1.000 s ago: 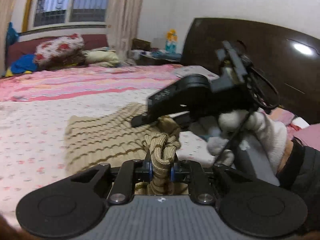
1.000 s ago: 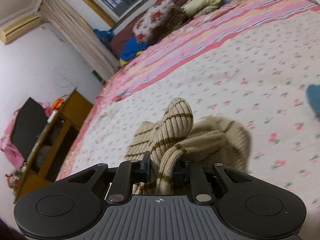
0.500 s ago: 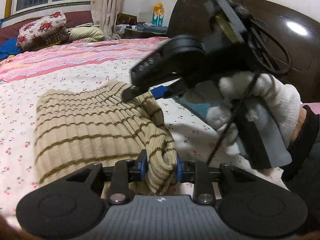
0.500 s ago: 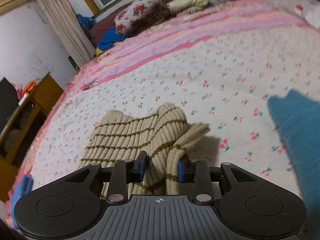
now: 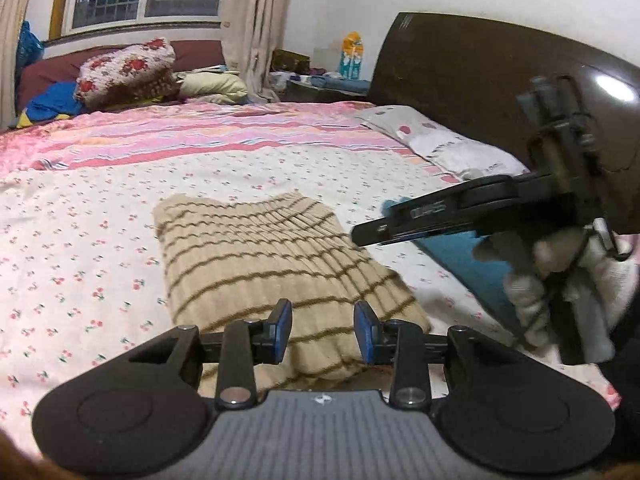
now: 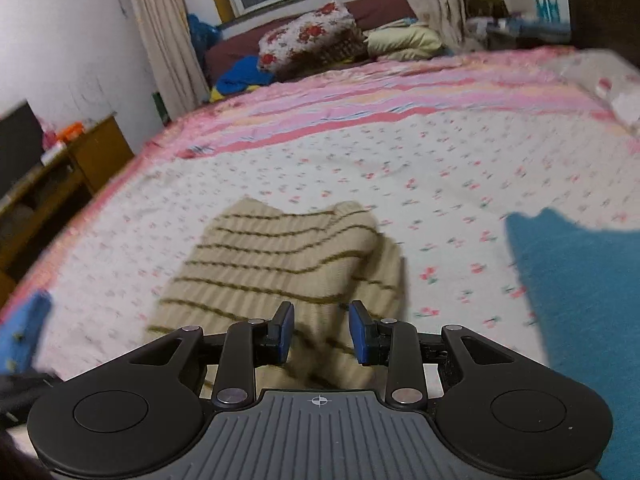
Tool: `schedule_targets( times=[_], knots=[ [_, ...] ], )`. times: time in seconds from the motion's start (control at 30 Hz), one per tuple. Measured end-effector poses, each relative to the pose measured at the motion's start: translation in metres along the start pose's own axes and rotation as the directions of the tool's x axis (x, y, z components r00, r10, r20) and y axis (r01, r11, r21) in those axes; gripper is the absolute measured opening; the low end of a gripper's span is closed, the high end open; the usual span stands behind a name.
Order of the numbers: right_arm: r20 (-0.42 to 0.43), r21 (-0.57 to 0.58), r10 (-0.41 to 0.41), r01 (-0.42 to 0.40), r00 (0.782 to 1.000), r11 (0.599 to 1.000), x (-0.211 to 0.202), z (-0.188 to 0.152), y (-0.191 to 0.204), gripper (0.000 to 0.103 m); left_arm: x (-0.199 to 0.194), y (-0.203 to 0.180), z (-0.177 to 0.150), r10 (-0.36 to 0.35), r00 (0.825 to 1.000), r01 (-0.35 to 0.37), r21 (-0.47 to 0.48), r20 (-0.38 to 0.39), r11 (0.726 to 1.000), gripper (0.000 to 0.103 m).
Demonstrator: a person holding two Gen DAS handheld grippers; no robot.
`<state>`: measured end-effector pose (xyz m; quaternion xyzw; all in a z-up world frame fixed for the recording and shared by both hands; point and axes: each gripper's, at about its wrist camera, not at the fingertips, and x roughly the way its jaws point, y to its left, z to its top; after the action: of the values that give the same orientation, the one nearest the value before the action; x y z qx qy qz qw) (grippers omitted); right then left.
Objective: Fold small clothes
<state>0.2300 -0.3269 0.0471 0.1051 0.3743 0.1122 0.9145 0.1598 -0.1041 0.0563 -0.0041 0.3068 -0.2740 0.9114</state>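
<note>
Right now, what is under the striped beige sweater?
The sweater lies folded flat on the flowered bedsheet. Only the sheet shows around it; anything directly beneath it is covered.

The bed (image 5: 100, 216) is covered by a white sheet printed with small red flowers, bordered at its far side by a pink striped blanket (image 5: 208, 136) and backed on the right by a dark wooden headboard (image 5: 472, 92). A beige knit garment with brown stripes (image 5: 260, 256) lies folded flat on the sheet near the front edge, with a teal cloth (image 6: 580, 292) lying on the sheet just to its right and apart from it. A white pillow with coloured dots (image 5: 440, 140) rests against the headboard, and a floral cushion (image 5: 128, 68) and a pale yellow pillow (image 5: 212, 84) sit at the far end below the window.
</note>
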Motion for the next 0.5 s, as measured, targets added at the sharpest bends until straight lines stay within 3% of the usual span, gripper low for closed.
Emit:
schedule_targets(
  times=[0.17,0.23,0.37,0.5],
  knots=[
    [0.053,-0.033,0.080,-0.078,0.995,0.996,-0.018,0.001,0.010,0.031,0.014,0.010,0.007,0.079,0.997,-0.079,-0.016,0.000,0.997,0.040],
    [0.031,-0.058,0.094,-0.092,0.995,0.994,-0.014,-0.002,0.016,0.031,0.026,0.016,0.009,0.125,0.992,-0.126,-0.025,-0.034,0.992,0.040],
    [-0.089,-0.105,0.009,-0.019,0.996,0.994,0.017,-0.016,0.018,0.027,0.046,0.027,0.006,0.166,0.979,-0.173,-0.053,-0.117,0.983,0.040],
    [-0.127,-0.093,-0.007,-0.004,0.992,0.996,0.027,-0.023,0.011,0.025,0.054,0.025,0.001,0.193,0.969,-0.200,-0.029,-0.155,0.979,0.040]
  ],
)
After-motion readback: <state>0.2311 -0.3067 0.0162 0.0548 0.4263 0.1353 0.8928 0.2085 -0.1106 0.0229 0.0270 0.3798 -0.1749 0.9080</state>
